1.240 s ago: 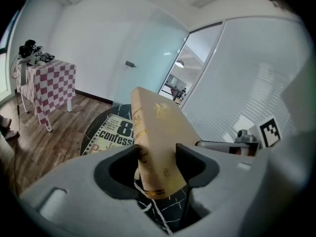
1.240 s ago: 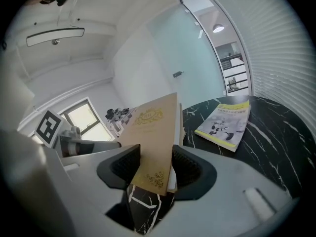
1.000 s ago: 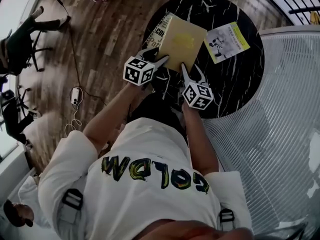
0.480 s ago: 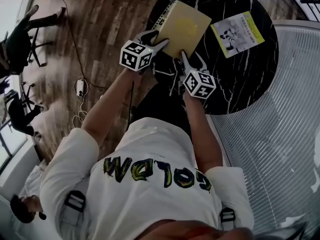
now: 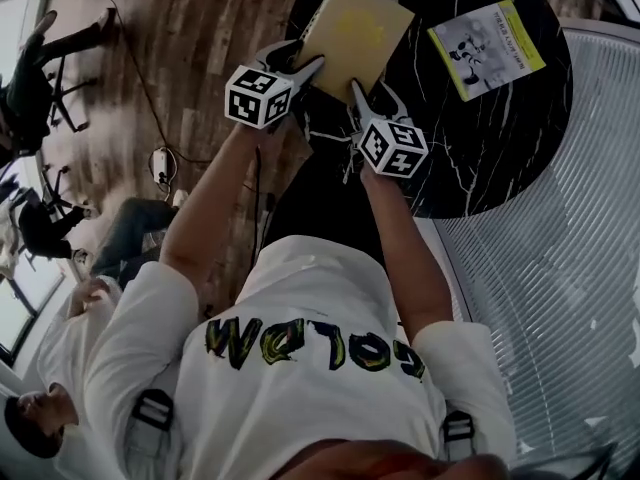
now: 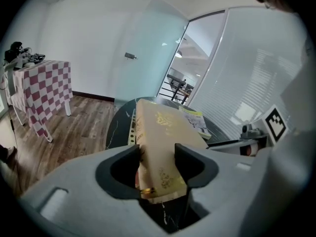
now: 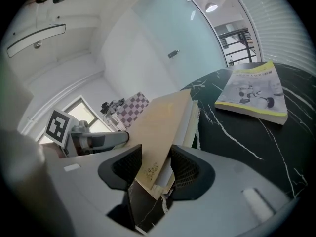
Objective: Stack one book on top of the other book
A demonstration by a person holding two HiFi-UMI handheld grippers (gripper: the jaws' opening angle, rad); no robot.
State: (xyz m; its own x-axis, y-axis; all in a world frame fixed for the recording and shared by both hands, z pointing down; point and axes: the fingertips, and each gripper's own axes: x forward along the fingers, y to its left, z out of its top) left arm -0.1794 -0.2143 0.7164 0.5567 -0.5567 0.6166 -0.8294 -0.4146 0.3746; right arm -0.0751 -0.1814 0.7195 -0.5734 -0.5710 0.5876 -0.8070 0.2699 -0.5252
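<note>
A thick tan book (image 5: 355,28) with gold print hangs tilted over the left part of the round black marble table (image 5: 470,148). My left gripper (image 5: 308,68) is shut on its near left corner, and the cover fills the gap between the jaws of that gripper (image 6: 157,157). My right gripper (image 5: 358,93) is shut on the near right corner, its pads pressed on cover and pages (image 7: 155,164). The second book (image 5: 487,48), white with a yellow-green edge and a cartoon drawing, lies flat on the table to the right (image 7: 253,90).
A pale ribbed surface (image 5: 540,298) borders the table on the right. Wooden floor with a cable and power strip (image 5: 160,168) lies to the left, where a seated person (image 5: 110,258) shows. A table with a checked cloth (image 6: 42,83) stands further off.
Both grippers and the tan book have shifted toward the top of the head view, still gripped the same way. A seated person has come into view at the left.
</note>
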